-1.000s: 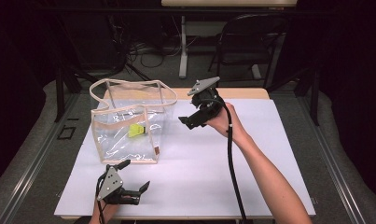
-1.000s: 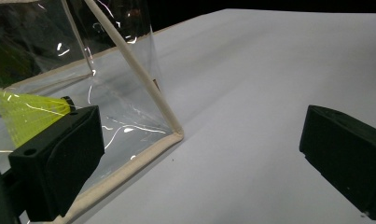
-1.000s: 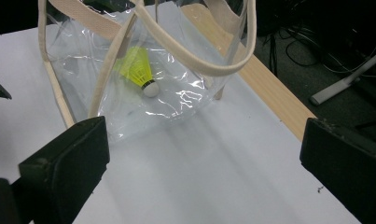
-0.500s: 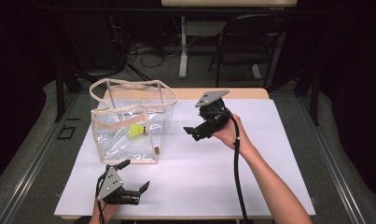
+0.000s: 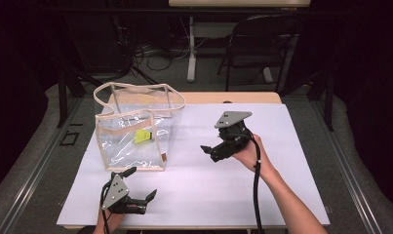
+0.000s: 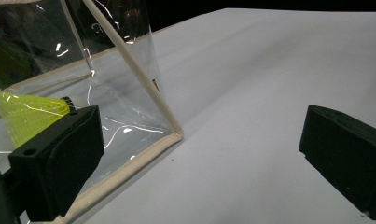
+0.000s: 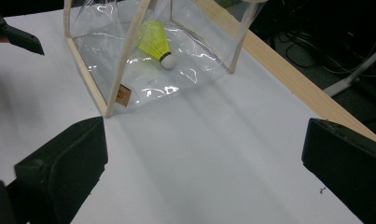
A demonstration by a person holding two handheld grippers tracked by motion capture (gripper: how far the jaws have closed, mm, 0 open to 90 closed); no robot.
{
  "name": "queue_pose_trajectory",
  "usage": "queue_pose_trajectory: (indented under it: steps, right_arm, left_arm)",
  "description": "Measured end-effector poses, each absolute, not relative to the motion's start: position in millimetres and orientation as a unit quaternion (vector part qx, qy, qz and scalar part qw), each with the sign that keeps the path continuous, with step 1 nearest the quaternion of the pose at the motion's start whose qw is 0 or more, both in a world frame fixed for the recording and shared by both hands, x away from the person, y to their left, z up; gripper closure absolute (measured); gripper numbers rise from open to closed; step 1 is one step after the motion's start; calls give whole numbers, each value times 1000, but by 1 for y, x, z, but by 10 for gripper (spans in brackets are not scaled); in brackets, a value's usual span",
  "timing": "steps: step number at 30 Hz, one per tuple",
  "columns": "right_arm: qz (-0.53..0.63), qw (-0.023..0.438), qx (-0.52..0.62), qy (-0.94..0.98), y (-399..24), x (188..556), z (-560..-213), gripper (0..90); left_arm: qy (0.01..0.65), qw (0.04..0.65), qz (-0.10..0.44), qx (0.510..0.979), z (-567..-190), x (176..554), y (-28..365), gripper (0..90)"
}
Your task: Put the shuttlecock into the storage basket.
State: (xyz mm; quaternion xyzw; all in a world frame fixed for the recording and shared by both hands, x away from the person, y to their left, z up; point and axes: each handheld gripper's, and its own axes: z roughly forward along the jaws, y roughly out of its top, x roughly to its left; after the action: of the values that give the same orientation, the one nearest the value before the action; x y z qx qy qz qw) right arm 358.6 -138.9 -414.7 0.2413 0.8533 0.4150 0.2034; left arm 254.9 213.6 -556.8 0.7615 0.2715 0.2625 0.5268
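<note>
2 tools on the go, both spread wide and holding nothing. Left tool (image 5: 141,194) sits low near the counter's front-left corner, right tool (image 5: 214,150) hovers mid-counter. The clear bag (image 5: 135,129) stands upright toward the left edge with a yellow shuttlecock (image 7: 156,41) lying inside. That plastic looks light, floppy and slick, so I'd pinch the beige trim (image 6: 143,74) or the top rim, not the film.

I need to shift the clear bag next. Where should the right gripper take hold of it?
Probably the beige strap handle arching over the clear bag on its right side. It stands free above the open rim, thin enough to fit between the jaws. Bring the open right gripper in from the right, level with it. The walls are slack film.
</note>
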Motion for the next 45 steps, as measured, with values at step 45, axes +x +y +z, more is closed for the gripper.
queue_pose_trajectory:
  steps: [45]
  right_arm:
    - [465,236,281,806,-198,283,-485,7]
  left_arm:
    - [270,526,262,762,-557,255,213,0]
